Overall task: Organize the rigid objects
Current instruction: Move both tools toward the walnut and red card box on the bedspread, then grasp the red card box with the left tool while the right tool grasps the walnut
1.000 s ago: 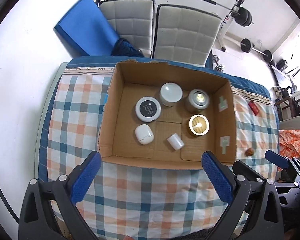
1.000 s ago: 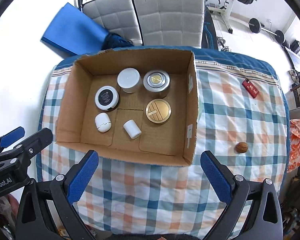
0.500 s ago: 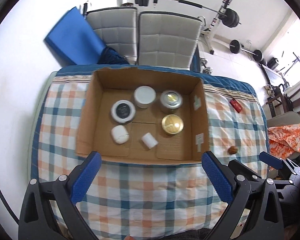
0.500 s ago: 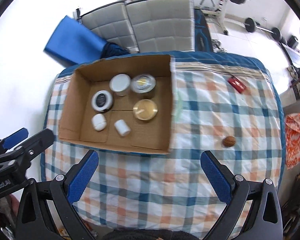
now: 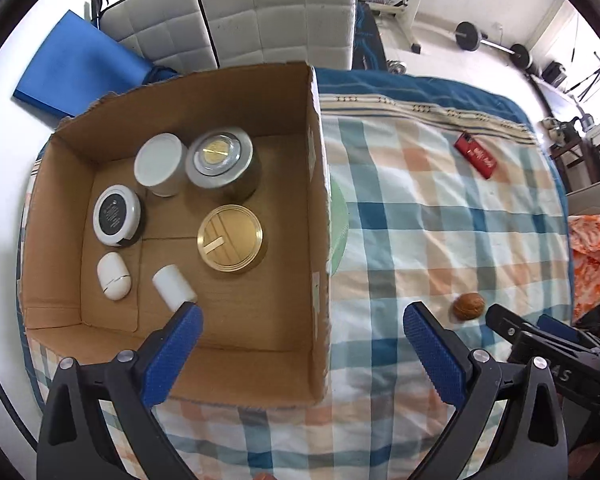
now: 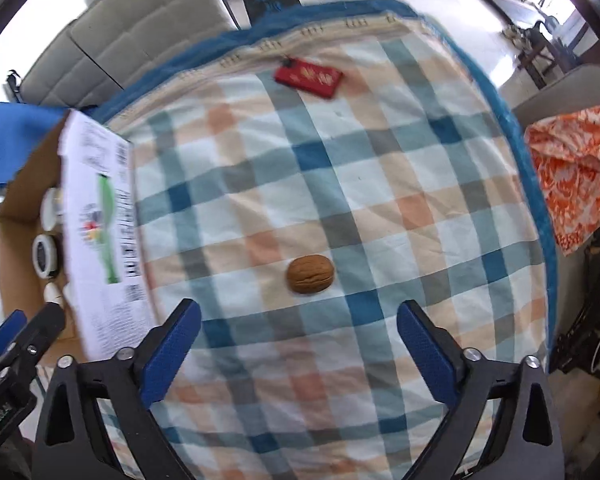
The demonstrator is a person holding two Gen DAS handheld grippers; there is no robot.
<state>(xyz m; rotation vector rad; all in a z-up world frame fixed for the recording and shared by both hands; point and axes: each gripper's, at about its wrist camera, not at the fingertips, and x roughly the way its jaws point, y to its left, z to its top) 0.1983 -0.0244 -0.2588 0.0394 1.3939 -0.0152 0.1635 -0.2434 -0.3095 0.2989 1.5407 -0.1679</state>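
The brown, oval, ridged walnut (image 6: 310,274) is seen lying on the blue, orange and white checked cloth (image 6: 380,184), just beyond the open jaws of the right gripper (image 6: 299,330), toward twelve o'clock from their midpoint. Those jaws have just been closing a little, yet they stand wide apart with nothing between them and nothing held. The left gripper (image 5: 302,338) is likewise spread wide and empty, held above the near corner of the open brown cardboard box (image 5: 318,184), where five round and oval containers are already lodged.

The walnut's long axis is laid across the right wrist view, from nine to three o'clock, so it runs roughly along the line joining the two blue pads (image 6: 172,350); its seam runs the same way. A grip on the two pointed ends is judged risky: a hard, rounded shell could be squeezed out sideways or set rolling across the soft cloth. The nut could also be nudged by one pad before the other arrives, since it sits ahead of the jaws, not between them. A flat red packet with gold lettering (image 6: 309,77) lies well apart at twelve o'clock, clear of the approach.
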